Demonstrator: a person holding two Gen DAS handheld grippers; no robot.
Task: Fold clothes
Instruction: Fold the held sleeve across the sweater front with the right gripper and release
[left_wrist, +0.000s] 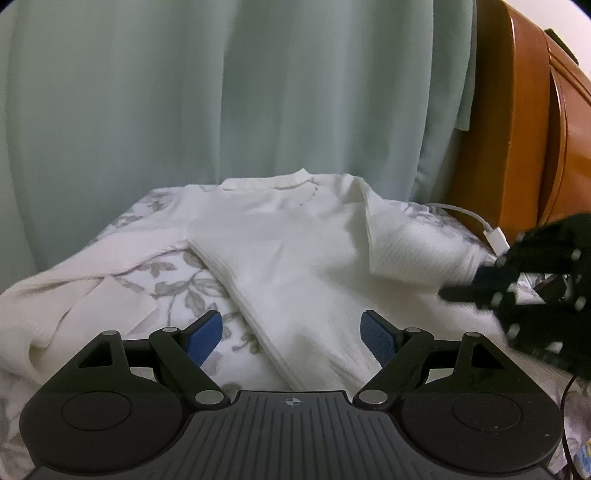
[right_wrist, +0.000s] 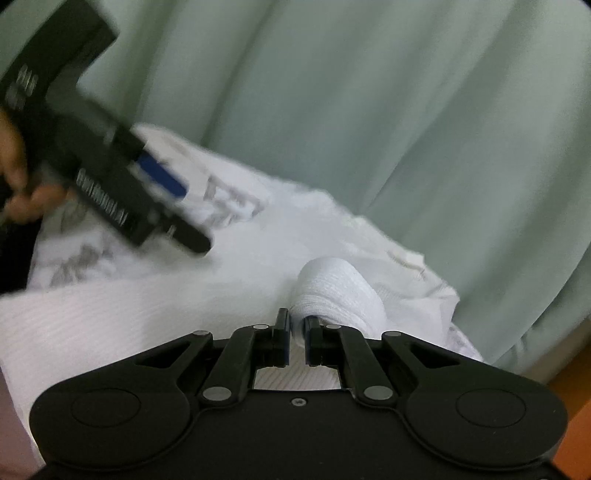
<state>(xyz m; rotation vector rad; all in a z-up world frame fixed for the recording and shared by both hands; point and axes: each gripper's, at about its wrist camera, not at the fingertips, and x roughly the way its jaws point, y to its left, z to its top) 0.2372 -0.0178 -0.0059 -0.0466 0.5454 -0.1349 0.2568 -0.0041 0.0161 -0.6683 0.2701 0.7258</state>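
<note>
A white knit sweater (left_wrist: 295, 251) lies on a bed with a grey floral sheet (left_wrist: 177, 284), collar toward the curtain. One sleeve (left_wrist: 74, 291) trails off to the left; the other side is folded over the body. My left gripper (left_wrist: 291, 336) hovers open above the sweater's near edge, nothing between its blue pads (left_wrist: 205, 336). My right gripper (right_wrist: 295, 332) is shut on a bunched fold of the sweater's cuff (right_wrist: 336, 291). In the left wrist view the right gripper (left_wrist: 458, 291) sits blurred at the sweater's right edge. The left gripper (right_wrist: 177, 206) shows blurred in the right wrist view, held by a hand (right_wrist: 22, 192).
A pale green curtain (left_wrist: 221, 92) hangs behind the bed. A wooden headboard (left_wrist: 517, 129) stands at the right, with a white charger cable and plug (left_wrist: 495, 236) lying beside it on the sheet.
</note>
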